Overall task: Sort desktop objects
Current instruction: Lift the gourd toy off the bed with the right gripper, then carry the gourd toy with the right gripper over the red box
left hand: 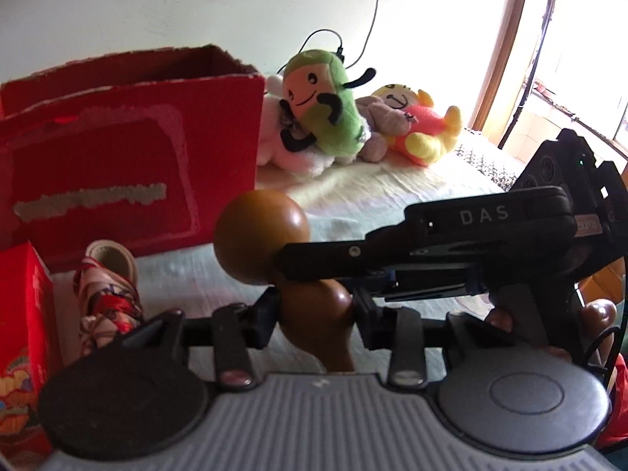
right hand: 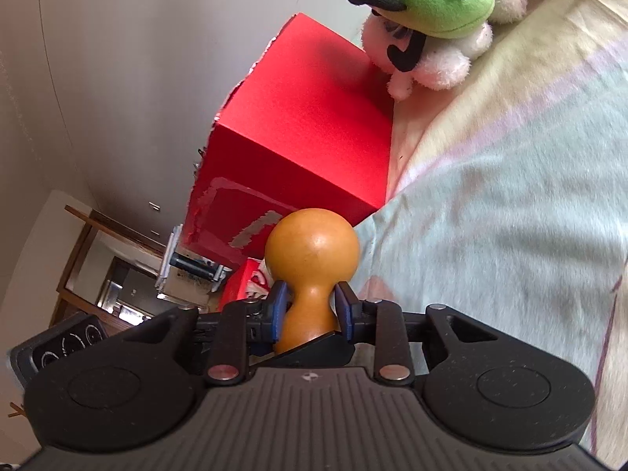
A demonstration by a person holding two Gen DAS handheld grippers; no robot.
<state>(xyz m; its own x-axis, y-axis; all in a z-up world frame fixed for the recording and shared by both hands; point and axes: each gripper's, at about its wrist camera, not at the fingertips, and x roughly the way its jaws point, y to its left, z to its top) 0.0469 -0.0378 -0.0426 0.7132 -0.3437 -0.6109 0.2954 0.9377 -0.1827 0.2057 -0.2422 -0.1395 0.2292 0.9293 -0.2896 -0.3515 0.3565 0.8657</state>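
the smooth brown gourd-shaped wooden object (right hand: 312, 271), round-headed with a narrow waist, is pinched at the waist by the right gripper (right hand: 312, 310), in front of the big red cardboard box (left hand: 129, 157). the left gripper (left hand: 314, 314) also clasps its lower bulb. plush toys (left hand: 325, 106) lie right of the box on the pale cloth (left hand: 373, 192).
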